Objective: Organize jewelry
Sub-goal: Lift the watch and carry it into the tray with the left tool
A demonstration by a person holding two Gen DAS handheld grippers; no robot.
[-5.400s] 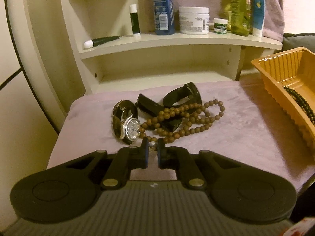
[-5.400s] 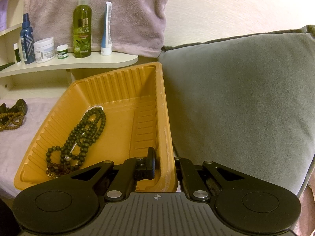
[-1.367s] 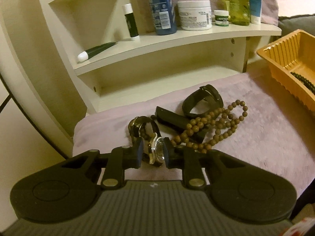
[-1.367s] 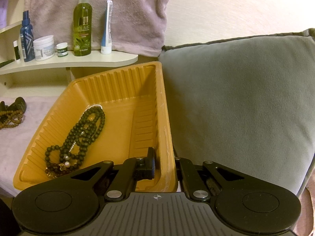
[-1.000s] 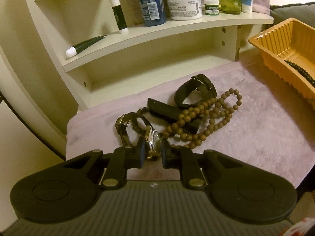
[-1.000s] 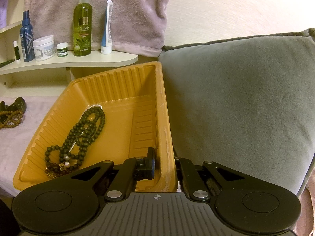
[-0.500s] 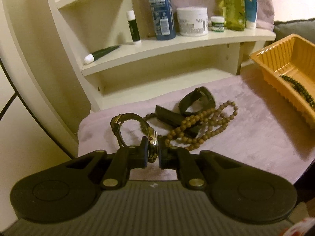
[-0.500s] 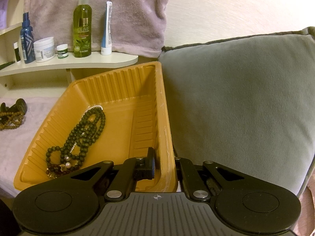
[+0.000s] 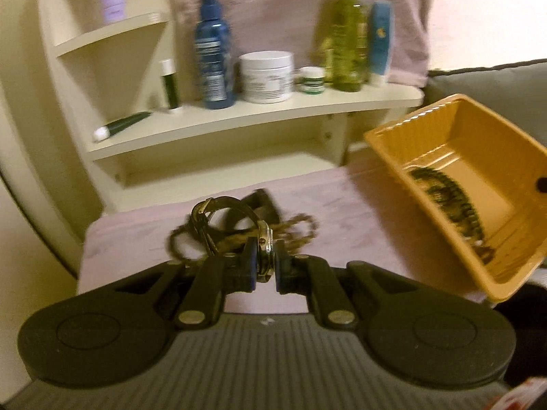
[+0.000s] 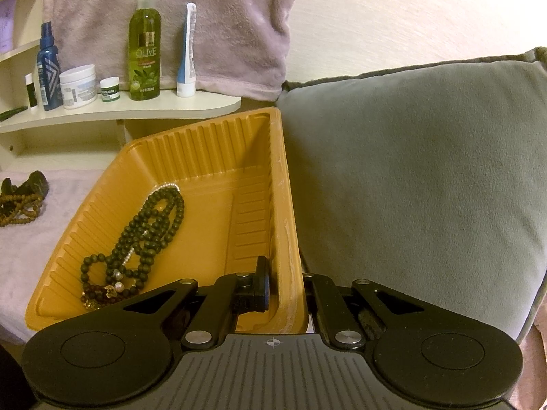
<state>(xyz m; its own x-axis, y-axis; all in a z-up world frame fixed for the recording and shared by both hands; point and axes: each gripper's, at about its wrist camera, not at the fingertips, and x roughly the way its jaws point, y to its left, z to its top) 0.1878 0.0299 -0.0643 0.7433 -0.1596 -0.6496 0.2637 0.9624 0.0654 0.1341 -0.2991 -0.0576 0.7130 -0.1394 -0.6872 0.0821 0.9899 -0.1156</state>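
Observation:
My left gripper (image 9: 264, 266) is shut on a silver wristwatch (image 9: 265, 252) by its case and holds it above the mauve cloth; its dark strap (image 9: 218, 210) loops up behind. A brown bead necklace (image 9: 301, 227) and a black band (image 9: 261, 201) lie blurred on the cloth behind it. The orange tray (image 9: 389, 152) is to the right, with a dark bead necklace (image 9: 448, 198) inside. My right gripper (image 10: 283, 290) is shut on the tray's near right wall (image 10: 287, 239). The dark necklace (image 10: 150, 225) lies in the tray's left half.
A cream shelf (image 9: 259, 112) behind the cloth carries a blue bottle (image 9: 212, 51), a white jar (image 9: 266, 77), a green spray bottle (image 9: 347, 41) and tubes. A grey cushion (image 10: 420, 171) stands right of the tray. The brown beads and black band lie far left in the right wrist view (image 10: 24, 201).
My left gripper closed on the watch, lifted it off the cloth and swung right toward the tray. The right gripper kept its hold on the tray wall.

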